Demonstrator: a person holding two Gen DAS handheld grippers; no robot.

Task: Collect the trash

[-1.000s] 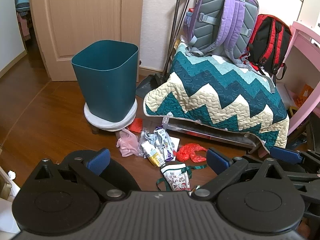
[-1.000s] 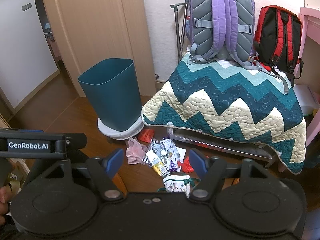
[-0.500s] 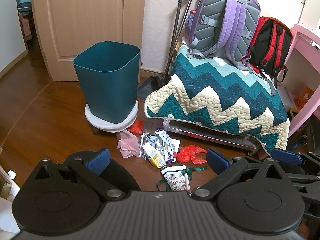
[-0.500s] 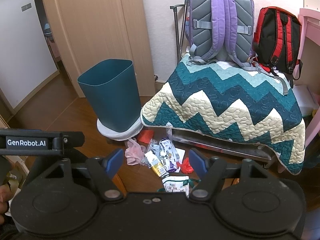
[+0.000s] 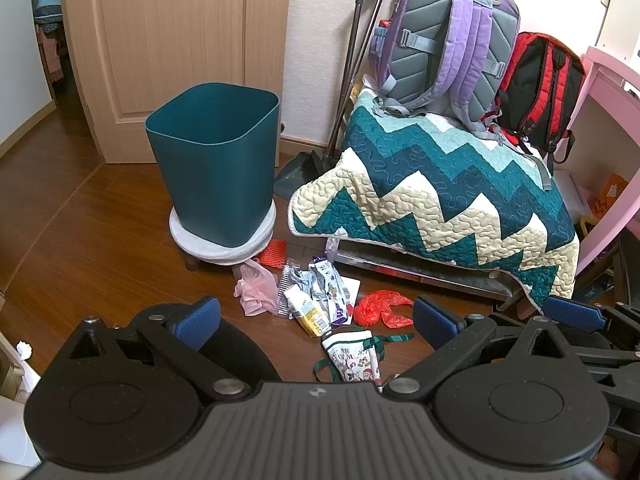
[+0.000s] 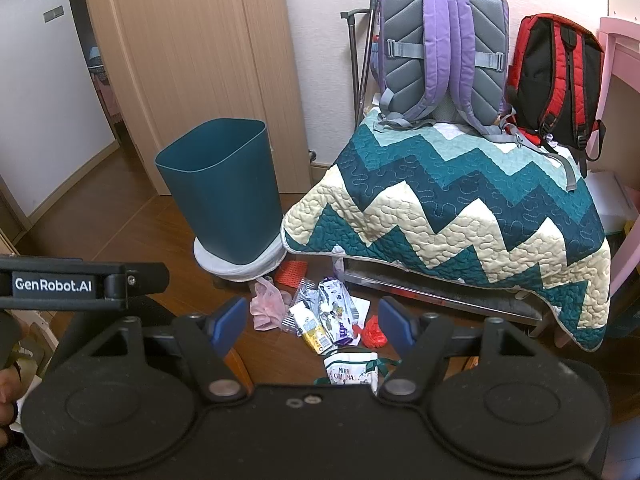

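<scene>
A dark teal trash bin (image 5: 216,168) (image 6: 224,196) stands on a low white round stool (image 5: 224,240). A pile of trash lies on the wooden floor in front of it: a pink plastic bag (image 5: 254,292) (image 6: 266,306), foil snack wrappers (image 5: 324,288) (image 6: 336,312), a yellow-white wrapper (image 5: 306,314), a red plastic scrap (image 5: 378,308) (image 6: 374,332) and a white Christmas-print pouch (image 5: 352,354) (image 6: 352,370). My left gripper (image 5: 316,320) is open and empty above the pile. My right gripper (image 6: 312,320) is open and empty too; one of its pads (image 5: 576,312) shows in the left view.
A zigzag quilt (image 5: 440,200) covers a low metal rack on the right, with a purple backpack (image 5: 448,40) and a red-black backpack (image 5: 540,88) on it. A dustpan (image 5: 300,172) and broom lean on the wall. A wooden door (image 5: 180,40) is behind the bin. Pink furniture (image 5: 608,120) stands far right.
Both views have shifted slightly closer to the bin and trash pile. Both grippers stay open and empty.
</scene>
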